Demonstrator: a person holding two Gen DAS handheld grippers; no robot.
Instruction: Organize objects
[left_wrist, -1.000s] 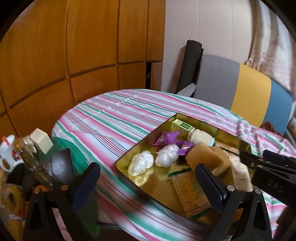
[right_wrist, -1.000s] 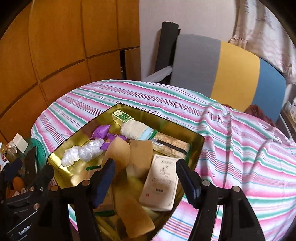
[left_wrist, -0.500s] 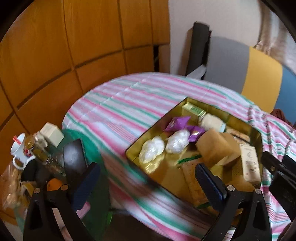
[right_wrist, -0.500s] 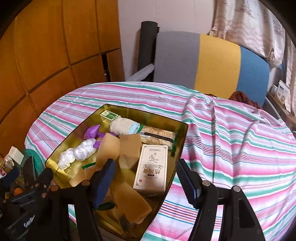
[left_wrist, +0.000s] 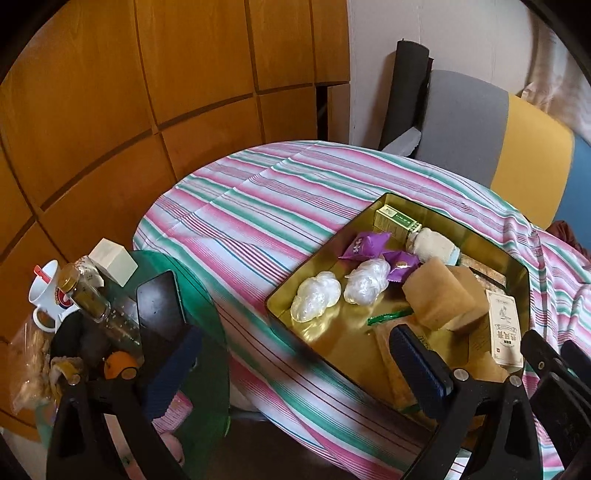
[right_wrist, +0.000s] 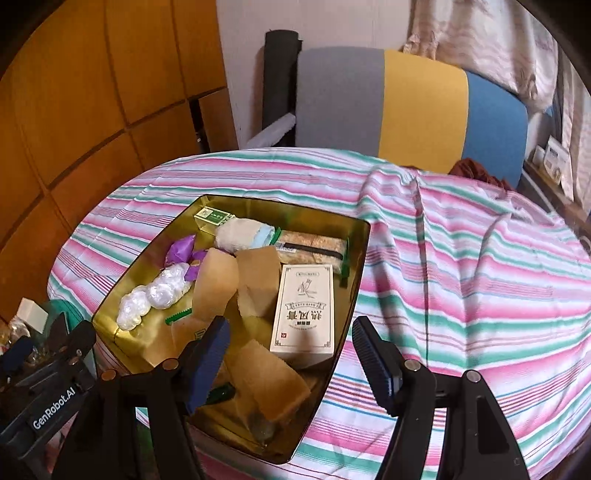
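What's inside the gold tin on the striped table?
Inside the gold tin: two purple packets, two clear wrapped bundles, a green box, a cloth roll, tan sponges and a white box. The sponges partly cover flat packets beneath.

A round bench under a pink, green and white striped cloth carries a gold tin tray, which sits directly ahead of and beneath both hand-held grippers.
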